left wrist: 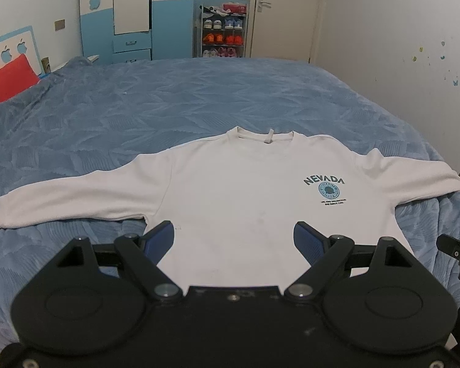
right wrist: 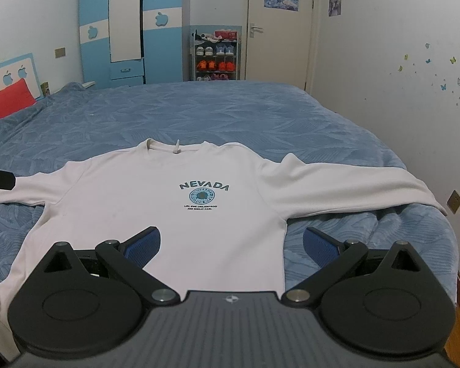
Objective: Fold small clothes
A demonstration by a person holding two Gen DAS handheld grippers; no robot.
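Nearest, the left gripper (left wrist: 233, 235) and right gripper (right wrist: 231, 242) both hover with fingers spread wide, holding nothing. Just beyond them a white sweatshirt (left wrist: 245, 202) lies flat, sleeves outstretched, on the blue bedspread (left wrist: 199, 101). A shoe rack (left wrist: 224, 30) stands against the far wall.

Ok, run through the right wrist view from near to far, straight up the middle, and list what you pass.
Right gripper, open, then the white sweatshirt with its NEVADA print, its collar, the blue bedspread, the shoe rack against the far wall.
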